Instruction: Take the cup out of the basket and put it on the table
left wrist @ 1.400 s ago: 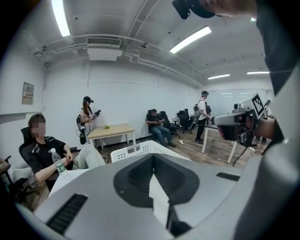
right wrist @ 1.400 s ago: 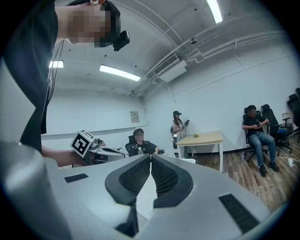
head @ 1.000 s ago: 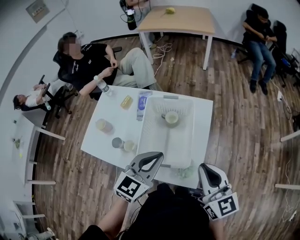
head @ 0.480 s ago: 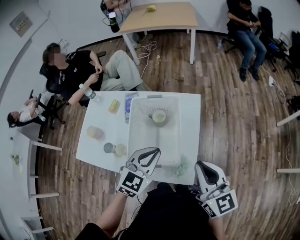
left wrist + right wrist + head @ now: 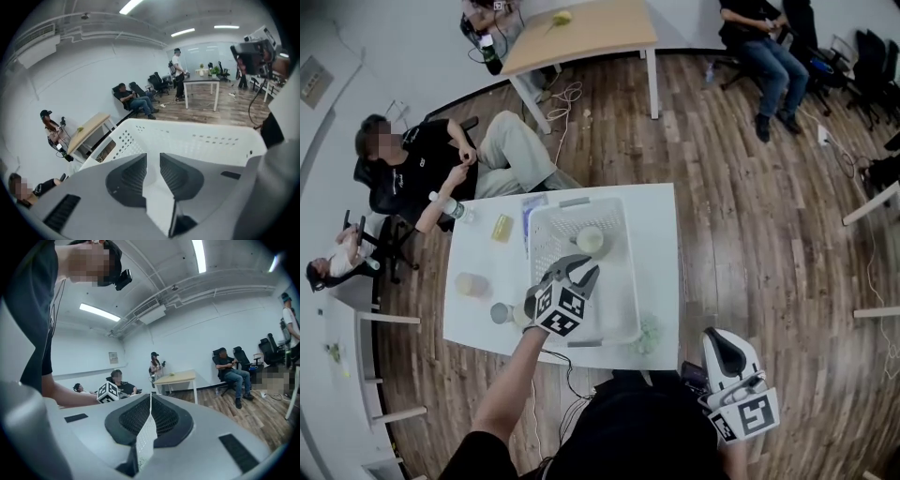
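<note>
- The cup is inside the basket, at the end of the basket that is far from me. It is pale and seems to stand upright with its mouth up.
- My left gripper is above the middle of the basket and points toward that far end. Its jaws are opening now, the gap is moderate, and nothing is between them.
- In the left gripper view, between the tips of the left gripper, I see only the white wall of the basket with its small holes. The cup does not show there.
- My right gripper is outside the basket, on the near side, close to my body. Its jaws are together and they hold nothing.
- I think the cup is small, light and stiff, so a gentle squeeze should be enough.
- I cannot tell if it is plastic or ceramic. If it is glazed, it can slip in the pads and it can chip against the basket wall.
- I would take it at the rim, one jaw inside and one outside. I cannot tell if it has a handle.
- The basket also looks light, so it may slide if I push its wall. I would lift the cup straight up, then go to the bare table to the right of the basket.
</note>
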Tool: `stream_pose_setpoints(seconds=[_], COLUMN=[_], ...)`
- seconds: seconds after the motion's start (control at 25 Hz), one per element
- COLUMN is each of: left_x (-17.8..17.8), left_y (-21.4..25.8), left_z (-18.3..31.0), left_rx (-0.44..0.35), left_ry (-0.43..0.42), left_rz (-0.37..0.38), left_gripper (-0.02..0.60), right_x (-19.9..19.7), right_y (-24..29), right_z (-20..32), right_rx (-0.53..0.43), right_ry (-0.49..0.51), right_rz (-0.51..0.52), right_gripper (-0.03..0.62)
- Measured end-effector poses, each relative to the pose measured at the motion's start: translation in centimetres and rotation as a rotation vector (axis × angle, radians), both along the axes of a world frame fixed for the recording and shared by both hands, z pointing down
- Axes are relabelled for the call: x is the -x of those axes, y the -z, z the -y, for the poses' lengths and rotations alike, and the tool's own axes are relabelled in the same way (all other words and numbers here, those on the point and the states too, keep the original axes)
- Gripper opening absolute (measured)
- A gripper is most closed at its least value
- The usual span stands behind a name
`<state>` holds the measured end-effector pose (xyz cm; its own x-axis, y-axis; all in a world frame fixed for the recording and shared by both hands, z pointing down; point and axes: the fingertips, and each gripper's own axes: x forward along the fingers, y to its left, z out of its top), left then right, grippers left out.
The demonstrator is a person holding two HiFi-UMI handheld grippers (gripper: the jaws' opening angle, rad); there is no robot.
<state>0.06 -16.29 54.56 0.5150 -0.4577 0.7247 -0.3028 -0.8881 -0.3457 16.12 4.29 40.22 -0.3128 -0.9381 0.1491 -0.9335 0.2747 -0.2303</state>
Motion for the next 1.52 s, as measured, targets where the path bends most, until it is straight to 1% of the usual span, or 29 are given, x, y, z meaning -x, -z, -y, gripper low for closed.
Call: stream_pose_setpoints(seconds=[0.08, 0.16, 0.28, 0.4, 0.52, 0.64, 0.72, 0.92, 1.04, 1.12, 1.24, 1.32, 1.44, 1.52], left_x=[0.1, 0.2, -0.1, -0.2, -0.1, -0.2, -0.2, -0.2, -0.3, -0.6, -1.2, -1.4, -1.1, -0.2], left_y=[-2.5, -4.9, -8.4, -11.3, -13.3, -14.4, -14.9, -15.6, -15.1, -13.7, -10.0, -6.8, -1.2, 2.6], left_z=[1.6, 2.8, 3.8, 4.8, 5.5, 6.3, 6.3, 5.4, 4.6, 3.9, 2.8, 1.9, -0.1, -1.5], left_rx=[0.010, 0.034, 0.051, 0.048, 0.038, 0.021, 0.022, 0.060, 0.046, 0.022, -0.042, -0.090, -0.158, -0.197], left_ry=[-0.015, -0.027, -0.050, -0.074, -0.095, -0.122, -0.138, -0.166, -0.202, -0.211, -0.216, -0.205, -0.168, -0.136], left_rz=[0.092, 0.169, 0.262, 0.341, 0.405, 0.458, 0.479, 0.494, 0.514, 0.504, 0.464, 0.419, 0.328, 0.286], left_gripper=[0.106, 0.146, 0.180, 0.187, 0.185, 0.144, 0.095, 0.051, 0.049, 0.048, 0.046, 0.044, 0.044, 0.045], right_x=[-1.0, -2.0, -3.4, -4.4, -5.1, -5.8, -6.1, -6.5, -6.0, -5.6, -4.7, -3.8, -2.3, -1.4], right_y=[-0.4, -0.6, -1.2, -1.7, -1.9, -2.0, -1.9, -1.9, -1.5, -1.2, -1.0, -0.9, -0.6, -0.3], right_z=[-0.3, -0.5, -1.0, -1.2, -1.2, -1.1, -1.1, -1.0, -0.9, -0.8, -0.6, -0.2, 0.5, 0.8], right_rx=[0.012, 0.025, 0.043, 0.052, 0.067, 0.078, 0.080, 0.069, 0.060, 0.053, 0.045, 0.036, 0.012, -0.001], right_ry=[-0.028, -0.049, -0.075, -0.095, -0.109, -0.122, -0.130, -0.135, -0.121, -0.111, -0.091, -0.067, -0.024, 0.009], right_rz=[0.002, 0.004, 0.006, 0.008, 0.008, 0.001, -0.001, -0.005, -0.005, -0.002, 0.003, 0.003, 0.005, 0.007], right_gripper=[0.026, 0.026, 0.026, 0.026, 0.026, 0.026, 0.026, 0.026, 0.026, 0.026, 0.026, 0.026, 0.026, 0.026])
